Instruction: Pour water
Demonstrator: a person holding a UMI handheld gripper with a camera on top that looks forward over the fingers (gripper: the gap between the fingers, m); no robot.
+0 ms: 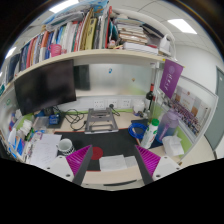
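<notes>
My gripper is open, its two magenta pads spread wide above the near edge of a desk. A flat pale grey block lies on the desk between the fingers, untouched. Beyond the right finger stands a white bottle with a green label, with a pale purple cup beside it. A dark bottle stands further back. Just past the left finger sits a white cup. I cannot see water in any of them.
A black monitor stands at the back left under a shelf of books. A metal rack sits mid-desk, a blue bowl to its right. Papers and small items crowd the left side.
</notes>
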